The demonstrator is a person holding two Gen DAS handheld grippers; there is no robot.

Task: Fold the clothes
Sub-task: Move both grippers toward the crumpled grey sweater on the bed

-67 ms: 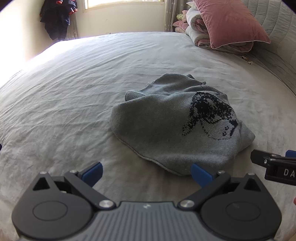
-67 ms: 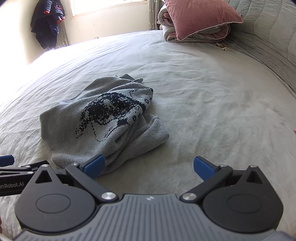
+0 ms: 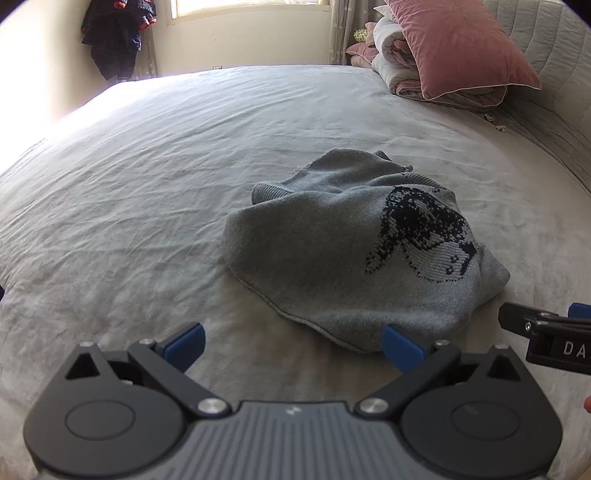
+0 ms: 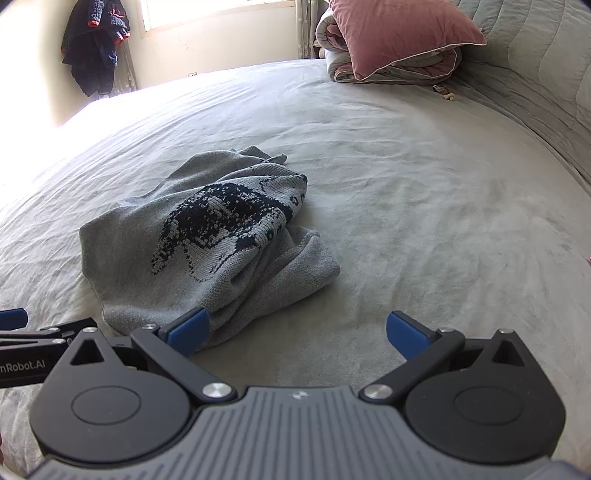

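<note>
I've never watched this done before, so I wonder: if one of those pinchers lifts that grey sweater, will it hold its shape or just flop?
Probably flop: the grey sweater lies crumpled in soft folds, so it would likely drape and hang from a pinch. The knit looks fairly thick, so some weight may drag it downward. On the wrinkled bed sheet, a push would likely bunch it rather than slide it.

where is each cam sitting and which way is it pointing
Left wrist: sits on the left gripper, low over the bed, looking forward at the crumpled grey sweater ahead and to its right; its own open jaws show, and the right gripper's edge at far right.
Right wrist: sits on the right gripper, looking the same way, sweater ahead and to its left; its own open jaws show, and the left gripper's edge at far left.
Shared: sweater, bed, pink pillow, hanging dark clothes.
</note>
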